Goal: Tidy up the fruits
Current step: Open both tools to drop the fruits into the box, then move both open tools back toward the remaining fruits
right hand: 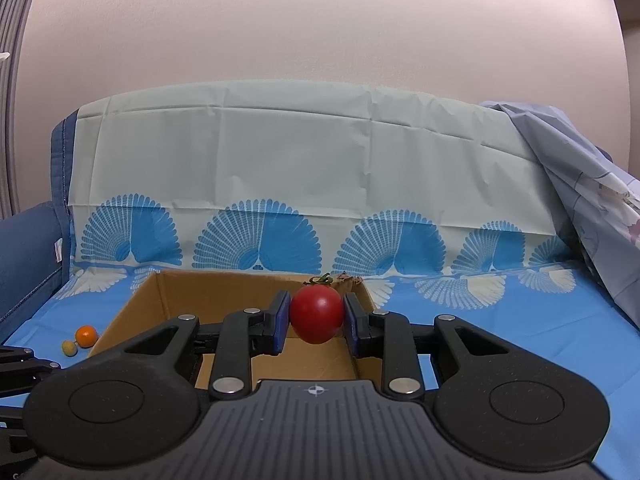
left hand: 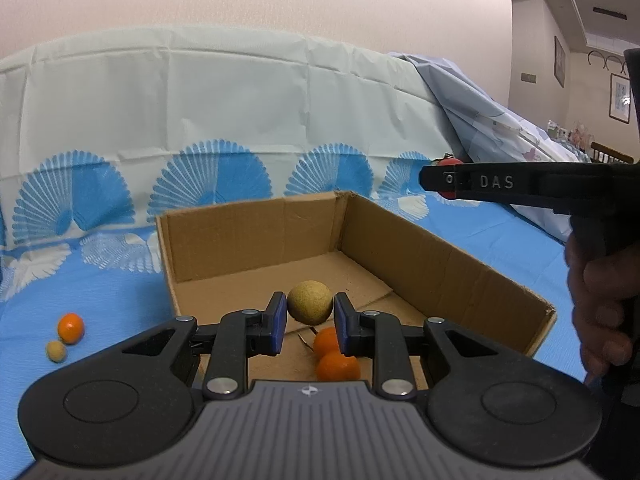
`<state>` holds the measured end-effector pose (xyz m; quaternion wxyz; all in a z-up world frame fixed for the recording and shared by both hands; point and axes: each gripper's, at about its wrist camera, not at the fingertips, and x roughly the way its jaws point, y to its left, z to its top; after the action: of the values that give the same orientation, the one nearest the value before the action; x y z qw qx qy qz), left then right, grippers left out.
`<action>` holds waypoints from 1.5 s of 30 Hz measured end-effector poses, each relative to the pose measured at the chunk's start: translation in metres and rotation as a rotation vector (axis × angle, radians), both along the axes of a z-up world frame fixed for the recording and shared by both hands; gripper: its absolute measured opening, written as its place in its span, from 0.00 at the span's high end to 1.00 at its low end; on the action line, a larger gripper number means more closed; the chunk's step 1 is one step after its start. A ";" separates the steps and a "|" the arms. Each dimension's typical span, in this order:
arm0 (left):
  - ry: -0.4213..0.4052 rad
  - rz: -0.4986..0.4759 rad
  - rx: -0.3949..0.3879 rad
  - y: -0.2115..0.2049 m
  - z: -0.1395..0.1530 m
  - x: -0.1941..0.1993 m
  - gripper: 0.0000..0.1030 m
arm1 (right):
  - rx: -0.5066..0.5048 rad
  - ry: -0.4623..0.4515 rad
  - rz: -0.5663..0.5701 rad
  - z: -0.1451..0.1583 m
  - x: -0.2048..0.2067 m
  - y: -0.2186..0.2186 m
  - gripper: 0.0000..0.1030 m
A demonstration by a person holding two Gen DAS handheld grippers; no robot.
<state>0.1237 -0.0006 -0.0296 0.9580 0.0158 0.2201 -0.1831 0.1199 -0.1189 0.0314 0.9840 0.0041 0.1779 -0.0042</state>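
**Fruit over the box**

Centre frame, the left gripper (left hand: 310,320) has its pads slightly apart around a tan fruit (left hand: 310,302), above 2 oranges (left hand: 334,354) in the cardboard box (left hand: 440,256). The right gripper (right hand: 316,320) clamps a red tomato (right hand: 316,318) over the box.

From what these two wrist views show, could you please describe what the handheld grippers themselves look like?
Both are matte black plastic tools. The left gripper and right gripper each have two black fingers faced with blue pads, jointed linkage bars with silver rivets, two round discs, and a ribbed grey plate bearing a small white compass mark. Seen from the left wrist view, the right one's finger is embossed "DAS".
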 end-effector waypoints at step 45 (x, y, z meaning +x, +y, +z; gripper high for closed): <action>0.138 0.297 -0.139 0.192 0.038 0.019 0.81 | 0.077 0.006 0.333 0.008 -0.035 0.153 0.60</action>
<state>0.1426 0.1918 0.0086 0.9559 -0.0957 0.2722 -0.0550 0.0845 0.0342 0.0398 0.9697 0.0121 0.1791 0.1659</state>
